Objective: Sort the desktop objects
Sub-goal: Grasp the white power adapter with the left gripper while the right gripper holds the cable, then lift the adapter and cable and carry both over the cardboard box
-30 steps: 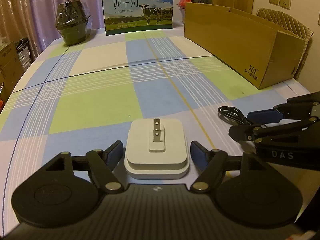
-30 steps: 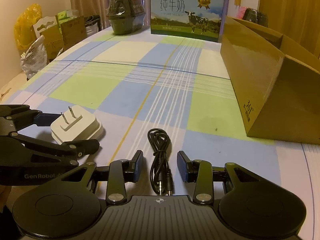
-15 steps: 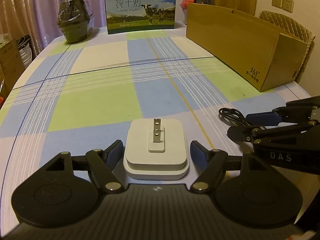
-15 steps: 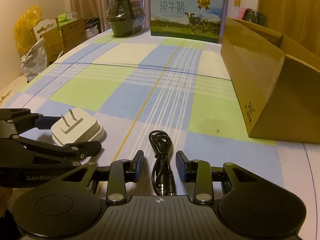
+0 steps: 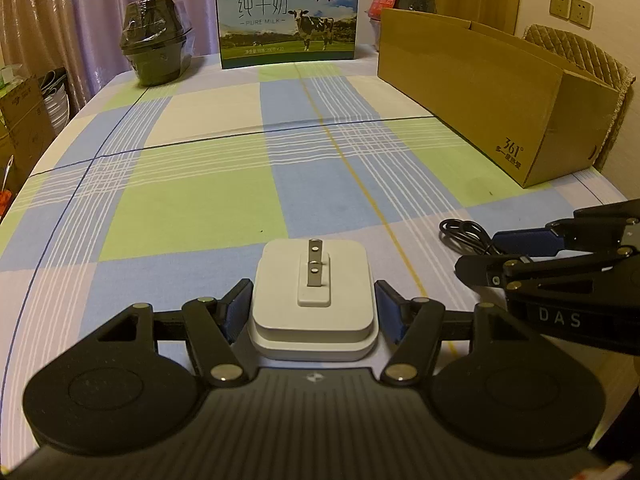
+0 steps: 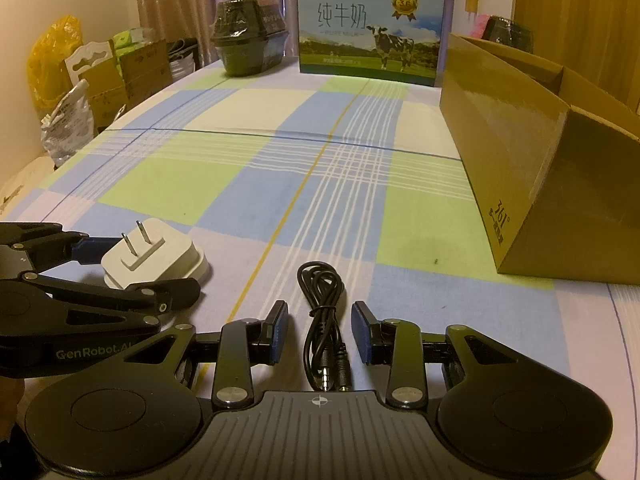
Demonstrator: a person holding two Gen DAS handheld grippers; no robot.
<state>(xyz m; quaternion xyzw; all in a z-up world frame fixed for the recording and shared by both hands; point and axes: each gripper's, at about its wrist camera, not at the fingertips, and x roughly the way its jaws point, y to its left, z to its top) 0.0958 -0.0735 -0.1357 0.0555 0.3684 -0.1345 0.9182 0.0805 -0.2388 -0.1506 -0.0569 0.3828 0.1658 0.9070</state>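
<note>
Through your left wrist camera you have one white charger [image 5: 313,295] lying flat at the near edge of the table [image 5: 192,208], its two prongs pointing up. Your left gripper [image 5: 313,309] sits low and level over that edge with its fingers [image 5: 237,307] apart, one blue pad on each side of the charger; the left pad looks just at the charger's side, the right pad sits a sliver off, and you cannot tell whether either presses. To the right, one coiled black cable [image 5: 466,233] lies near the same edge, partly hidden by your right gripper [image 5: 502,254]. At the far edge stand one milk carton [image 5: 286,19] and one dark wrapped tub [image 5: 157,51]; a second dark tub shows behind the one cardboard box [image 5: 492,88] along the right edge.

Through your right wrist camera the cable [image 6: 323,320] lies between the open fingers [image 6: 277,332] of your right gripper [image 6: 320,333], touching neither, its plug ends pointing back at the camera. The charger [image 6: 154,254] lies at the left with your left gripper [image 6: 132,268] around it. The box [image 6: 532,152], milk carton [image 6: 370,28] and tub [image 6: 249,42] stand beyond.

Compared with a second ago, the left fingers have drawn in closer to the charger; the right gripper has eased slightly forward along the cable, its fingers about as wide.
</note>
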